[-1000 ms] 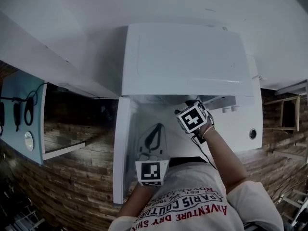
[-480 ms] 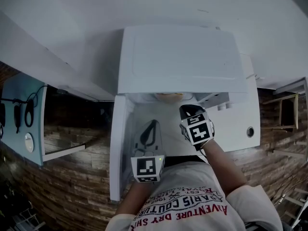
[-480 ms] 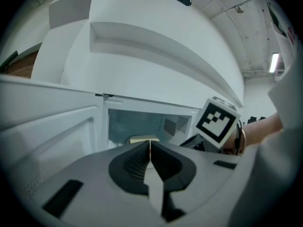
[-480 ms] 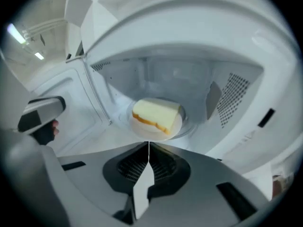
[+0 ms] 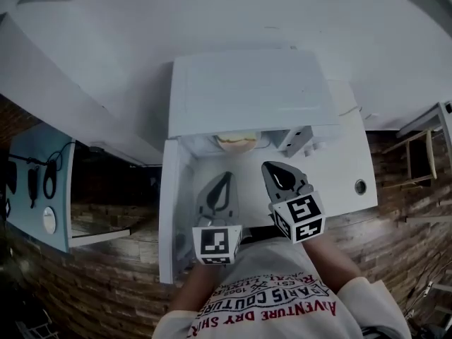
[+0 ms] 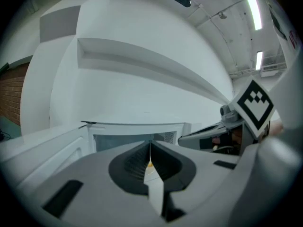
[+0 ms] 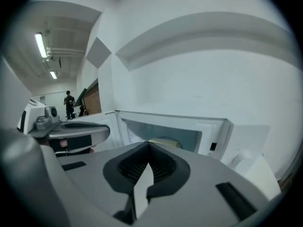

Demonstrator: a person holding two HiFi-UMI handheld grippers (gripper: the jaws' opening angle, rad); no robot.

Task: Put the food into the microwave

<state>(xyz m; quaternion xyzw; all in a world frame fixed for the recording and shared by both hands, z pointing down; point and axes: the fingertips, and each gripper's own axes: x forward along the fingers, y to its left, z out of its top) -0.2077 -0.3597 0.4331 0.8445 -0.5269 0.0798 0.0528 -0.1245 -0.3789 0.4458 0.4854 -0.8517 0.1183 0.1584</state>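
A white microwave stands open, its door swung out to the left. Inside the cavity lies a plate of pale yellow food, also seen through the opening in the right gripper view as the food. My left gripper hangs in front of the opening, shut and empty, beside the door. My right gripper is also outside the cavity, a little to the right, shut with nothing between its jaws. In the left gripper view the shut gripper points at the cavity.
The microwave sits on a white counter with a round hole. Its knobs are right of the opening. A blue panel hangs at the left, a wooden stool at the right. A person stands far off.
My right gripper has drawn back out of the microwave toward my body, and the food now shows inside the cavity. My left gripper has also pulled back slightly.
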